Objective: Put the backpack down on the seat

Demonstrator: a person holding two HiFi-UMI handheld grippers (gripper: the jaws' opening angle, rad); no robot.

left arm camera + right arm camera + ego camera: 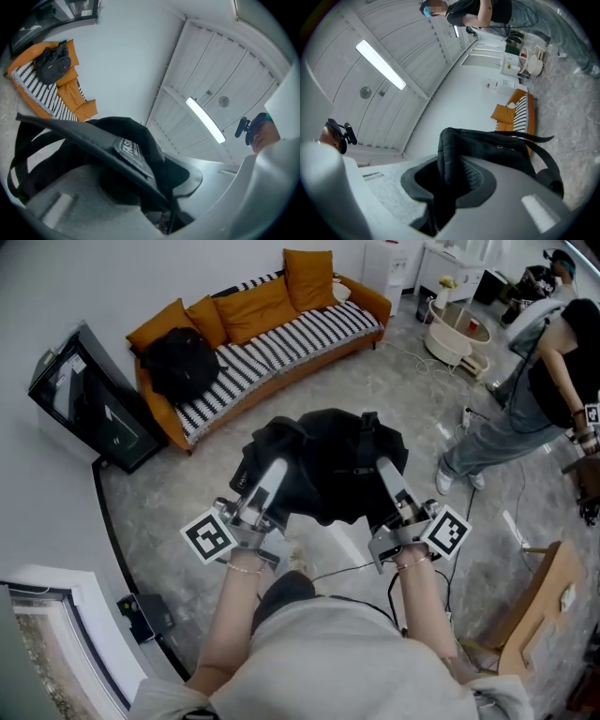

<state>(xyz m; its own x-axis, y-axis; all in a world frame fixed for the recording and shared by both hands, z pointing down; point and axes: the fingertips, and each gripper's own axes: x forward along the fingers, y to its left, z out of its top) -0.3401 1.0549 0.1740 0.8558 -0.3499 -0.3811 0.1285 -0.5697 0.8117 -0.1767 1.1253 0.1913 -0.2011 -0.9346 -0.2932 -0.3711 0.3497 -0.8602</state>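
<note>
Closest in, the person's two forearms reach forward, a gripper in each hand. The left gripper (272,476) is clamped on a black band of the backpack (328,460). Its own view shows that band, with a sewn label on it, pinched between the grey jaws, which stand narrow around the fabric. The right gripper (386,474) matches it on the other side: in the right gripper view a padded black edge of the bag runs down into the gap, and the jaws press on it. So the backpack hangs in the air between the two grippers, slumped and dark, above the grey marbled floor (394,409) and well apart from the seat.

Further out, the orange sofa (281,351) stands along the wall with its black-and-white striped seat. A second black bag (178,362) sits at the end of the sofa nearer a dark screen (89,399), which leans at the wall. Orange cushions (253,307) line the sofa's back. Far right, a person (553,371) in grey trousers stands near a round white table (455,329).
</note>
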